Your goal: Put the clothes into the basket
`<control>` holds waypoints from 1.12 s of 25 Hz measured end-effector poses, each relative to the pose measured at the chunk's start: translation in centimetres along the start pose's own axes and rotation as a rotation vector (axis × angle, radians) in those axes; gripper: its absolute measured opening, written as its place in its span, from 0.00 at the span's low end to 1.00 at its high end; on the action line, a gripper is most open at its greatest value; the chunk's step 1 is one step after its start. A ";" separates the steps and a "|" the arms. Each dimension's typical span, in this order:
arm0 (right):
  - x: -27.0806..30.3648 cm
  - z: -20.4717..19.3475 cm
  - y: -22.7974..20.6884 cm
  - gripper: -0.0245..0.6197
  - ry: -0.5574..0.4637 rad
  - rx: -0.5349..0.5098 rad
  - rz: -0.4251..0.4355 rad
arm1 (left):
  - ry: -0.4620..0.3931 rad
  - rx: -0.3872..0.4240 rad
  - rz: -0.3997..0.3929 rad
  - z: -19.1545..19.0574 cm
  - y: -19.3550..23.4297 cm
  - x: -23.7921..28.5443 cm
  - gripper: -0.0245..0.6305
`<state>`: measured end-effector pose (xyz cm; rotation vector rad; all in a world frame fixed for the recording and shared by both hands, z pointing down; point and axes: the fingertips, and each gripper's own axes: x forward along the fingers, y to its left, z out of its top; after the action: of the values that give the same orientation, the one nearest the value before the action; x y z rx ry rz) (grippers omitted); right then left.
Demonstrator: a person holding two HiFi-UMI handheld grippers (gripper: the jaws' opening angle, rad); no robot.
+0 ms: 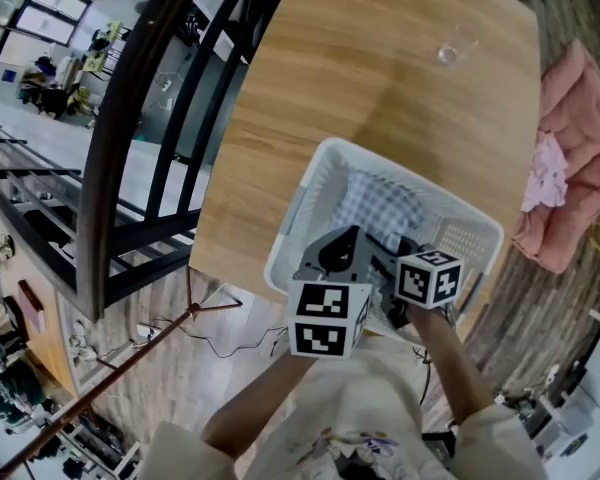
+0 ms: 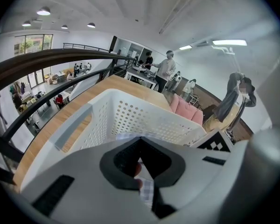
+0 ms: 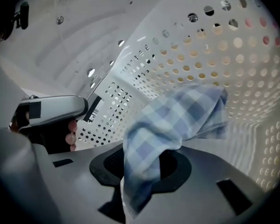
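A white perforated basket (image 1: 310,183) stands on the wooden table (image 1: 380,68) near its front edge. A blue-and-white checked cloth (image 1: 380,208) hangs into it. Both grippers reach over the basket's near rim. My right gripper (image 3: 130,195) is shut on the checked cloth (image 3: 168,125), which drapes forward against the basket wall (image 3: 200,64). My left gripper (image 2: 148,197) is shut on a narrow strip of the same checked cloth (image 2: 147,190), with the basket wall (image 2: 130,120) ahead. In the head view the left gripper (image 1: 340,253) sits left of the right gripper (image 1: 400,260).
A clear glass (image 1: 456,46) stands at the table's far side. Pink cushions (image 1: 570,158) with a pale pink garment (image 1: 548,173) lie to the right on the floor. A dark railing (image 1: 130,138) runs along the left. People (image 2: 167,69) stand far behind.
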<state>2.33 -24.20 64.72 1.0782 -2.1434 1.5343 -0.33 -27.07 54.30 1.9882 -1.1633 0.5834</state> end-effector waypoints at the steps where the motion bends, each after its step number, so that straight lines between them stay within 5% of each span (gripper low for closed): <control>1: 0.2 -0.1 -0.2 0.20 0.005 0.012 0.000 | 0.008 0.001 -0.002 -0.1 0.0 0.0 0.04; 8: 0.5 -0.9 -2.2 0.20 0.044 -0.013 -0.089 | 0.030 0.041 -0.008 -0.2 -0.7 0.3 0.04; 18: -0.6 -3.0 -6.3 0.33 0.122 0.117 -0.280 | 0.042 0.038 -0.003 -0.4 -0.4 0.7 0.04; 28: -4.1 -2.0 -7.4 0.45 0.033 0.237 -0.393 | 0.046 0.034 -0.020 -0.7 -1.0 0.9 0.04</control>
<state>9.95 -21.84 68.04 1.4373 -1.6273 1.6202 0.98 -26.72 55.01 2.0023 -1.1114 0.6391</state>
